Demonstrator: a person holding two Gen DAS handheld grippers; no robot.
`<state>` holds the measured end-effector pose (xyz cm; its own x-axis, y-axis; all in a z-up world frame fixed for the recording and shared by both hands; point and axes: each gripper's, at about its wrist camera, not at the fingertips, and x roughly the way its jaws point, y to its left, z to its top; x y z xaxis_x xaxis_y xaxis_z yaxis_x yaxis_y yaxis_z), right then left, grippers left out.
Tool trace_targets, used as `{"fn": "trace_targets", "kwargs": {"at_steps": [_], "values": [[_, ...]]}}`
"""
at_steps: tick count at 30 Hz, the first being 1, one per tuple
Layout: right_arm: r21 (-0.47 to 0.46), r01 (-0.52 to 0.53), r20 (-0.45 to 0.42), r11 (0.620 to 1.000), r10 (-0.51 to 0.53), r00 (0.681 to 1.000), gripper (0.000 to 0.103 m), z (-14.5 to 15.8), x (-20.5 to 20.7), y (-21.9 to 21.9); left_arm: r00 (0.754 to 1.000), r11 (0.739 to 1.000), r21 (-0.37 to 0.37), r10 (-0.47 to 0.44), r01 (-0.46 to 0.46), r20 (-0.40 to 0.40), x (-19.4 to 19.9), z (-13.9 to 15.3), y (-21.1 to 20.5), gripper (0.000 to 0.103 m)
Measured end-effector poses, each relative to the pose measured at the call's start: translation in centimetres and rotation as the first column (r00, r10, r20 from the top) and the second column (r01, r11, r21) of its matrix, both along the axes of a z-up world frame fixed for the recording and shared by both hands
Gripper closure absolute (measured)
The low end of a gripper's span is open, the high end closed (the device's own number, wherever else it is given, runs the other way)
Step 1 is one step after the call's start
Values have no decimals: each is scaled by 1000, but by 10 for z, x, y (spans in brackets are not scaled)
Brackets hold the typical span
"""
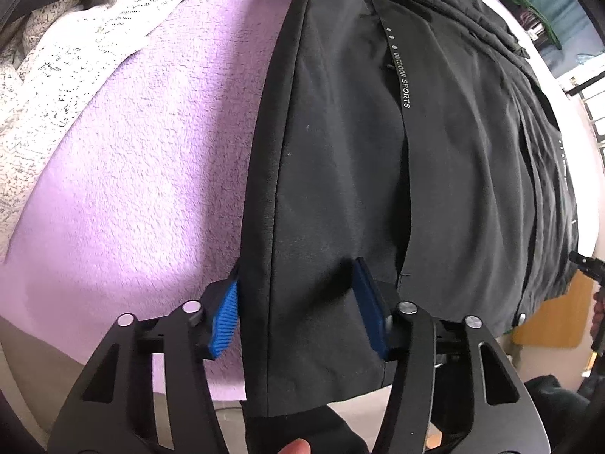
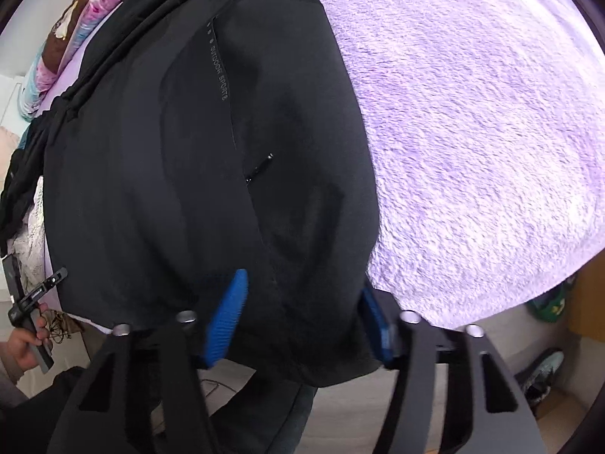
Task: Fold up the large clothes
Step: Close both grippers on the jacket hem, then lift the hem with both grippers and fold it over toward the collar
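Where the purple fleece blanket [image 1: 124,174] covers the bed, item one is that blanket, the largest surface, bare on both outer sides of the garment. Item two: black jacket [image 1: 340,151], laid flat and lengthwise on the blanket, its hem hanging slightly over the bed's near edge, a printed "OUTDOOR SPORTS" strip [image 1: 401,79] running beside a pocket zip. Item three: white patterned cloth [image 1: 72,60], bunched toward the far left corner of the bed, apart from the jacket. Item four: colourful bedding [image 2: 64,38], at the bed's far end, beyond the jacket. Item five: left gripper [image 1: 298,310], pointing steeply down over the near hem at the jacket's left side seam; its blue fingers [image 1: 225,317] stand part-way apart with the hem fabric between them, and whether the pads already bite cannot be told. Item six: right gripper [image 2: 302,314], likewise steeply down at the hem's right corner, blue fingers [image 2: 227,317] part-way apart astride the cloth, grip likewise unclear. Item seven: a person's hand [image 2: 22,344], holding the other gripper's handle at the near bed edge. Step judged in hand: taking the two hem corners for the first fold. Next move likely calls for both grips closing firmly, then lifting together and carrying the hem evenly toward the collar.
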<state>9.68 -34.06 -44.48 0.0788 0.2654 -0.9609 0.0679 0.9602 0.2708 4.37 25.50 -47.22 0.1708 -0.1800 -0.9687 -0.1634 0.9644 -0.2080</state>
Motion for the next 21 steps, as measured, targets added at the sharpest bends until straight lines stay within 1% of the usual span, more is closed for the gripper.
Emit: {"fn": "trace_targets", "kwargs": {"at_steps": [1,2,3,4,5,6,7,8,10,11,14,16,19,21], "values": [[2,-7,1,1000,7,1000,65,3,0,1,1000,1000,-11,0,0,0,-1,1,0,62],[11,-13,0,1000,13,1000,73,5,-1,1,1000,1000,-23,-3,3,2,-1,2,0,65],[20,-15,0,1000,15,1000,77,6,0,-3,1000,999,-40,-14,14,7,0,4,-1,73],[34,-14,-1,999,14,1000,84,8,0,-5,1000,998,-57,-26,27,14,0,5,-2,80],[45,-11,-2,999,11,1000,90,11,3,-7,999,997,-63,-37,38,18,-1,6,-2,81],[59,-8,-4,998,8,1000,91,-2,8,-14,999,997,-71,-41,42,18,0,6,-2,85],[76,-15,-3,997,15,1000,96,-2,9,-14,999,996,-82,-36,37,15,0,6,-1,86],[89,-18,-1,996,18,1000,98,0,9,-16,1000,995,-92,-28,29,11,0,6,0,88],[118,-10,-1,993,10,1000,98,2,15,-19,1000,992,-128,-8,8,4,-1,8,4,94],[131,-12,3,991,12,1000,99,7,15,-20,1000,988,-154,-13,14,6,0,10,6,95],[142,-26,10,990,25,1000,99,22,16,-22,998,981,-183,-67,69,18,0,17,9,98],[161,-29,28,986,25,999,99,34,18,-19,996,972,-221,-82,86,24,1,26,16,99],[177,-45,48,983,37,998,99,49,25,-16,992,963,-238,-119,122,30,2,39,17,99],[181,-53,59,982,43,997,99,60,26,-18,991,957,-260,-126,132,39,4,51,17,99]]}}
